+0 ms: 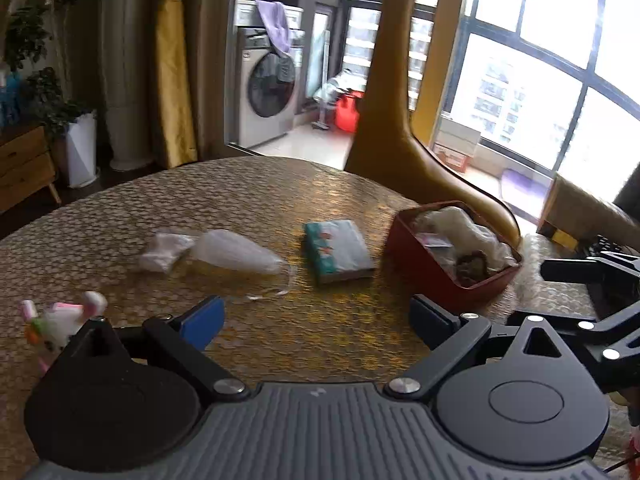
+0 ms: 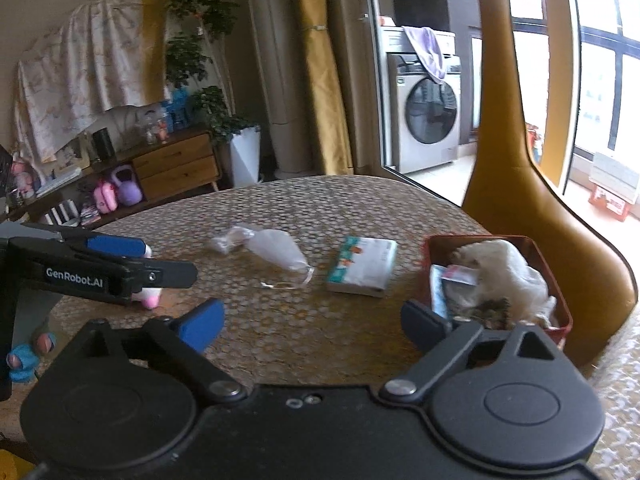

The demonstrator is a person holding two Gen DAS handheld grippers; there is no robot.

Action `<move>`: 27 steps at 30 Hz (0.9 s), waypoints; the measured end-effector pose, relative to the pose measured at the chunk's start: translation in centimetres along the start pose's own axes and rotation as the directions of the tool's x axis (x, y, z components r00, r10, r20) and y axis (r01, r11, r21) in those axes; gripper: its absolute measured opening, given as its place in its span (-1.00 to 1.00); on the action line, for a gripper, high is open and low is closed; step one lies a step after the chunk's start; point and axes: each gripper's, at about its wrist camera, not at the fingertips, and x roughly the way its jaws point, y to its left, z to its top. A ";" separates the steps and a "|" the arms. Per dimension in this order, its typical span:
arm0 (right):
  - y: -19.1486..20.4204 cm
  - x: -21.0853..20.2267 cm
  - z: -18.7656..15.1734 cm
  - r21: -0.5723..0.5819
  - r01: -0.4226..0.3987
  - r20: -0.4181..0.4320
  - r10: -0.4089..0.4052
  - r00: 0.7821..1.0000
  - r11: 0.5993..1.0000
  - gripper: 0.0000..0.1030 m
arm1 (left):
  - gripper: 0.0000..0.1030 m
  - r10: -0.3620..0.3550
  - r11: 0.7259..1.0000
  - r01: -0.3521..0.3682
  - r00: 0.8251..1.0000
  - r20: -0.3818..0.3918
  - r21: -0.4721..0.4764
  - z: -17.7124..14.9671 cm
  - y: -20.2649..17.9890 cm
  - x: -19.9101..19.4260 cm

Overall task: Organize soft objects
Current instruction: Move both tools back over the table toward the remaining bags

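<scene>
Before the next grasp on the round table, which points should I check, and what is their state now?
1. Left gripper open, holding nothing: ok.
2. Right gripper open, holding nothing: ok.
3. Teal-and-white tissue pack lying free on the patterned table: ok.
4. White mesh pouch apart from the pack: ok.
5. Room left in the red rectangular box: not ok, it looks heaped.
6. Pink-and-white plush toy within reach: cannot tell.

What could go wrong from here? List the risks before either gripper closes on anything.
1. The red box is already heaped with white cloth, so adding more may spill things over its rim.
2. The face mask trails a thin loop that could snag on a finger.
3. The box sits close to the table edge by the chair; a push from the open right gripper might slide it off.
</scene>
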 end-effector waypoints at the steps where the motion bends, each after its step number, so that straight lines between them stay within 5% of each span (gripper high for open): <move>1: 0.5 0.1 0.1 -0.007 -0.006 0.002 0.006 1.000 1.000 0.91 | 0.99 0.015 1.000 -0.015 1.000 0.002 -0.004 0.0 0.6 -0.1; 14: 1.7 5.5 3.1 -0.040 -0.084 -0.014 0.083 0.996 0.996 0.99 | 0.99 0.020 0.996 -0.026 0.996 -0.084 -0.082 4.9 10.2 3.6; 19: 2.2 9.0 4.1 -0.061 -0.122 -0.053 0.119 0.992 0.991 0.99 | 0.99 -0.004 0.990 -0.014 0.991 -0.131 -0.141 7.2 13.5 7.1; 27: 3.5 14.8 4.9 -0.127 -0.189 -0.145 0.170 0.975 0.974 0.99 | 0.99 0.040 0.993 -0.069 0.964 -0.262 -0.100 9.5 16.1 14.5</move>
